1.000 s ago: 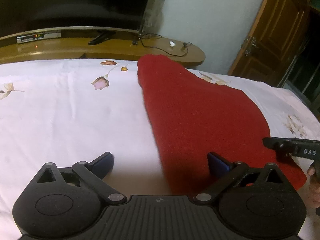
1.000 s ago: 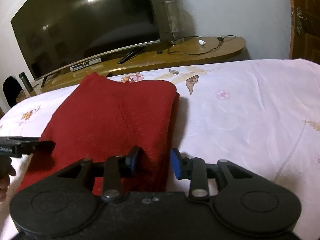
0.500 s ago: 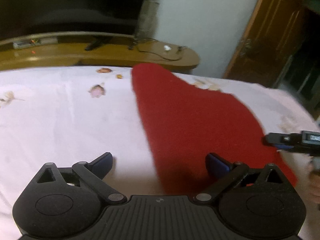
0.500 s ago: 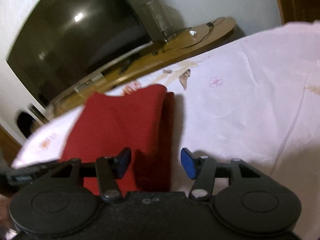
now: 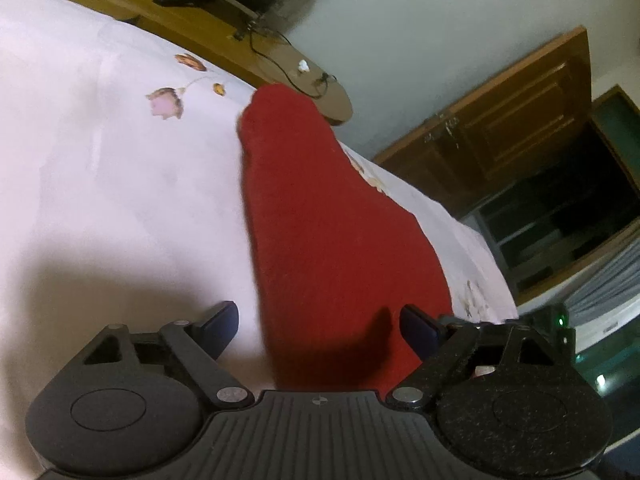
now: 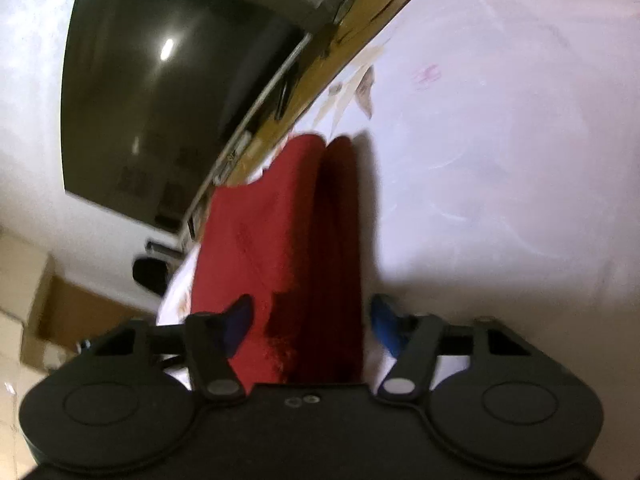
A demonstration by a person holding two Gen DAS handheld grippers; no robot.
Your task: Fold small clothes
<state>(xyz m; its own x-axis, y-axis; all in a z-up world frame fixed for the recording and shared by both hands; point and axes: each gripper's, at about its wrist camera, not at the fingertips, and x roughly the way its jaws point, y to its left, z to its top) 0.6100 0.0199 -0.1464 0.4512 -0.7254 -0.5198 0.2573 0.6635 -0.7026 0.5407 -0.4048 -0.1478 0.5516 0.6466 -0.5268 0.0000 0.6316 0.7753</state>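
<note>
- White floral bedsheet (image 5: 100, 200) covered the bed, filling the near ground of both wrist views, each of them tilted.
- Nearest in the left view, the left gripper (image 5: 316, 326) stood with its jaws spread wide, gripping nothing; its left blue pad hung over bare sheet and its right pad over the red cloth's near end.
- Nearest in the right view, the right gripper (image 6: 310, 320) was likewise released, its blue pads on either side of the cloth's near right edge, with no visible pinch.
- Beyond both tools, the red folded garment (image 5: 320, 220) lay flat on the sheet, stretching away from near to far; its right side showed a doubled layer (image 6: 336, 240).
- Farther off, a wooden TV bench (image 5: 280, 60) ran along the bed's far edge.
- Farthest, a dark television (image 6: 160, 100) stood on it, with a wooden door (image 5: 520, 120) at right.
</note>
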